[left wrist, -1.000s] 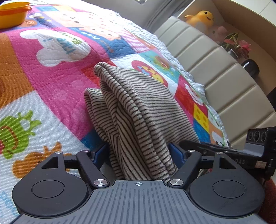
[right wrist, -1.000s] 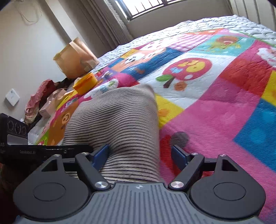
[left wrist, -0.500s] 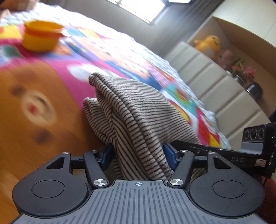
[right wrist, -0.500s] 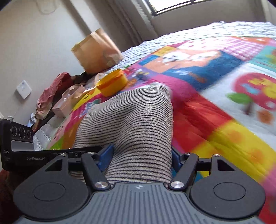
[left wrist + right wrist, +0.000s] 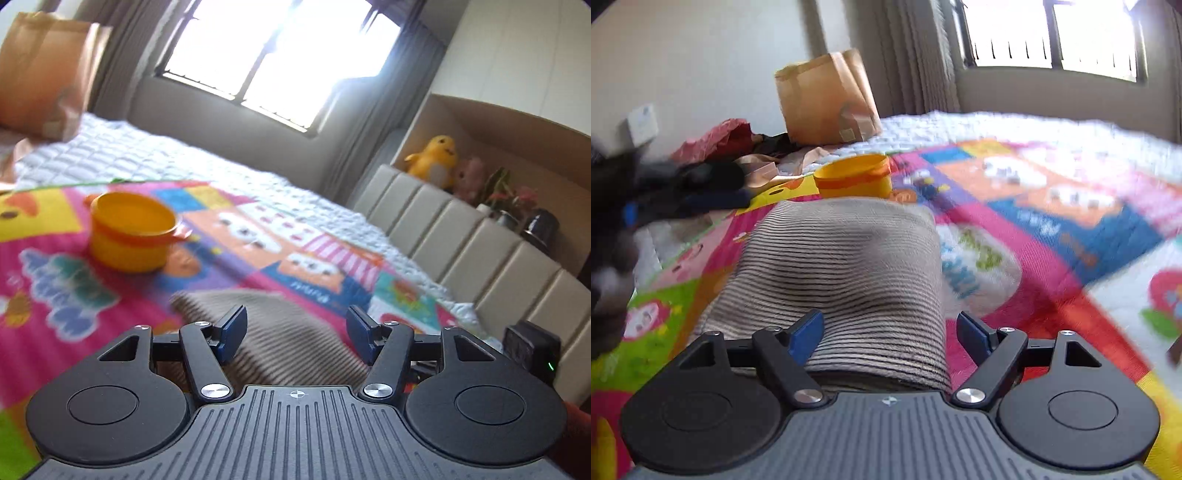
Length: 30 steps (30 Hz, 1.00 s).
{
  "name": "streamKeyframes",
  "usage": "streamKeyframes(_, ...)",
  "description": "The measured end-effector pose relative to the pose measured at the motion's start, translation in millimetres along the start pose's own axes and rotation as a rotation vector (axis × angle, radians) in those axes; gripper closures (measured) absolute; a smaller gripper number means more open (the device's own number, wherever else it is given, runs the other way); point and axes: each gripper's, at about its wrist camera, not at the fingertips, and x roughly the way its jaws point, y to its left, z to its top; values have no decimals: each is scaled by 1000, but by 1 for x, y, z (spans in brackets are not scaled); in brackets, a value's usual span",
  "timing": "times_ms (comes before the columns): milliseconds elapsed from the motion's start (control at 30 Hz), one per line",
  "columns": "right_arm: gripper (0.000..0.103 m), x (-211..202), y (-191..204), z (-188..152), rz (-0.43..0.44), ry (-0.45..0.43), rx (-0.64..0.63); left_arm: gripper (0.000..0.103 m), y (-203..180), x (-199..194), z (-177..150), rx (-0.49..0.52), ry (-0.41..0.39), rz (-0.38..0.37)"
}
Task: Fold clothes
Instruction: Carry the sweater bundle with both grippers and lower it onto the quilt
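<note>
A folded beige garment with thin dark stripes (image 5: 295, 347) lies low on the colourful patchwork quilt (image 5: 55, 321). My left gripper (image 5: 296, 328) is open above its near end, both blue pads bare. In the right wrist view the same garment (image 5: 849, 266) bulges between the fingers of my right gripper (image 5: 889, 332), which is open. The cloth touches the left pad, and a small gap shows before the right pad. A dark blur at the left edge is my left gripper (image 5: 609, 221). The right gripper's body (image 5: 532, 350) shows at the right edge of the left wrist view.
A yellow bowl (image 5: 131, 236) (image 5: 855, 181) stands on the quilt (image 5: 1052, 240) just beyond the garment. A brown paper bag (image 5: 827, 99) and a heap of red and dark clothes (image 5: 713, 173) sit at the bed's far left. A padded headboard (image 5: 480, 251) runs along the right.
Both grippers swung toward the yellow bowl and the window. The left jaws let go of the garment, which now sits lower on the quilt. The right jaws loosened around it.
</note>
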Motion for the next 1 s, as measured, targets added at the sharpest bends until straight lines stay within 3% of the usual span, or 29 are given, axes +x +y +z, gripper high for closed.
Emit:
streamKeyframes(67,24,-18,18,7,-13,-66,-101,39,2,26,-3,-6,55,17)
streamKeyframes(167,24,-35,38,17,62,-107,-165,44,23,58,-17,-19,136,105)
streamKeyframes(300,24,-10,41,10,119,0,-129,45,48,65,-26,-98,127,75)
streamKeyframes(400,17,-17,34,2,113,-31,-89,46,45,67,-29,-71,126,97)
streamKeyframes(567,17,-30,23,-11,104,-81,-23,46,27,55,-27,-27,101,160)
streamKeyframes(667,15,-37,17,-19,98,-112,17,29,10,24,-30,-27,71,205)
streamKeyframes(700,9,-42,11,-22,90,-125,50,22,5,13,-36,-37,62,200)
streamKeyframes(767,0,-52,-8,-28,61,-145,148,20,-2,-12,-53,-64,45,174)
streamKeyframes(867,0,-29,-24,-39,-85,-51,174,23,-4,-16,-84,-95,90,195)
streamKeyframes(900,0,-16,-27,-44,-108,-4,172,19,-3,-13,-96,-94,112,212)
streamKeyframes(1000,0,-4,-34,-51,-92,50,196,16,6,-12,-107,-112,87,195)
